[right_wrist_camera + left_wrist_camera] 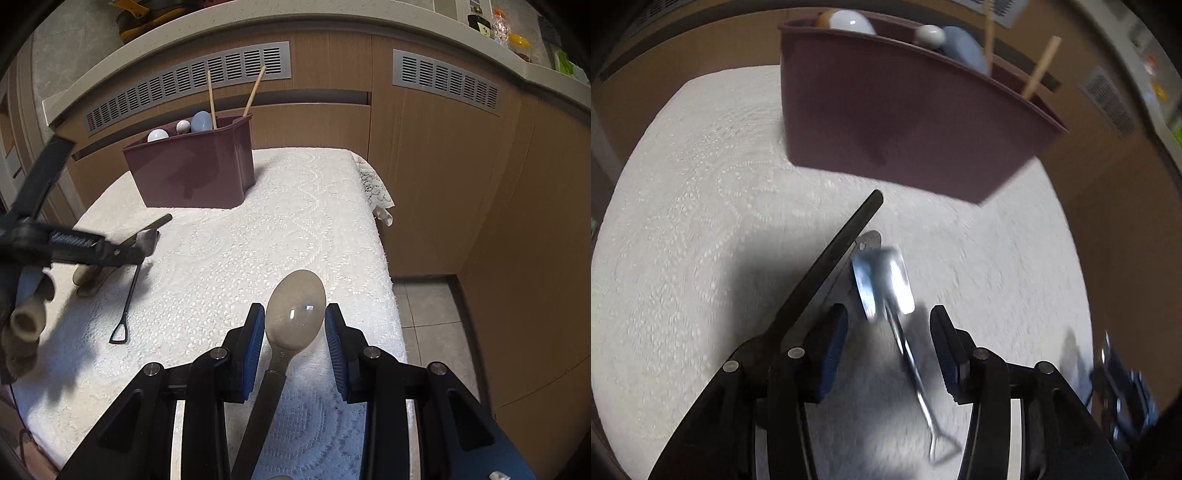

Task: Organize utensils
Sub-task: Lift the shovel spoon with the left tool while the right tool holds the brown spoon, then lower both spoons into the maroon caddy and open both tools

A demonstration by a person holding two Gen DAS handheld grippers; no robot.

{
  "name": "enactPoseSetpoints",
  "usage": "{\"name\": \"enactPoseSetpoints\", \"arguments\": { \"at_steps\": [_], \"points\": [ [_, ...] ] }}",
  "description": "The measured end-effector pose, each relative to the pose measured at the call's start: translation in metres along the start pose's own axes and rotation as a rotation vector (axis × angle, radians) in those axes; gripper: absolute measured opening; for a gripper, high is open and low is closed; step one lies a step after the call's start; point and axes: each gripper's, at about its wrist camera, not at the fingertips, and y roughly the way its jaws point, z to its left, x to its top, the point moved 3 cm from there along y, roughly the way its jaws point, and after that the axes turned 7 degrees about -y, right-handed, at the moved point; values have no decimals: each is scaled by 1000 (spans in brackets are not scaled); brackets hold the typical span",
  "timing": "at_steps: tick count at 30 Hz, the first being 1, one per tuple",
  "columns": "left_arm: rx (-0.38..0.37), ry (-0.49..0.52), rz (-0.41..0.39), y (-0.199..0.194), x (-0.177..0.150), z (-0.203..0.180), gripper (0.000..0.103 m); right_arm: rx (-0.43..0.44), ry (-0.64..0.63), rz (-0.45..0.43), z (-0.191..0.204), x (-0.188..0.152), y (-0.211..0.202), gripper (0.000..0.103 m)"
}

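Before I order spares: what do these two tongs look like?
Both alike: black angular linkage arms with round silver pivot pins, ending in ribbed blue pads. Left tongs; right tongs. No cables or sleeves are clearly visible.

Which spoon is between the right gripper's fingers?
The translucent grey spoon, between the right gripper pads; the other spoon bowls stand in the maroon holder.
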Motion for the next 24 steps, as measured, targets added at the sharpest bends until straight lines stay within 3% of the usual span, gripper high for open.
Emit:
{"name": "enactPoseSetpoints", "arguments": {
  "at_steps": [3, 5, 6, 7, 11, 16, 24],
  "points": [
    [79, 27, -49, 14, 13, -17, 47, -1, 8, 2, 0, 0, 1, 31],
    [146, 118, -103, 23, 12, -36, 43, 4, 8, -4, 0, 1, 1, 31],
    [172, 176, -132, 25, 7, -42, 35, 6, 7, -10, 0, 2, 0, 31],
    [170, 208, -147, 24, 0, -48, 34, 12, 7, -15, 0, 2, 0, 31],
    [77, 231, -168, 2, -28, -38, 34, 8, 1, -27, 0, 4, -2, 31],
    [27, 272, -275, -50, -58, -17, 34, 0, -26, -47, 10, 13, -7, 31],
    [-59, 257, -441, -156, -66, 24, 33, -12, -41, -121, 22, 42, -26, 31]
  ]
}}
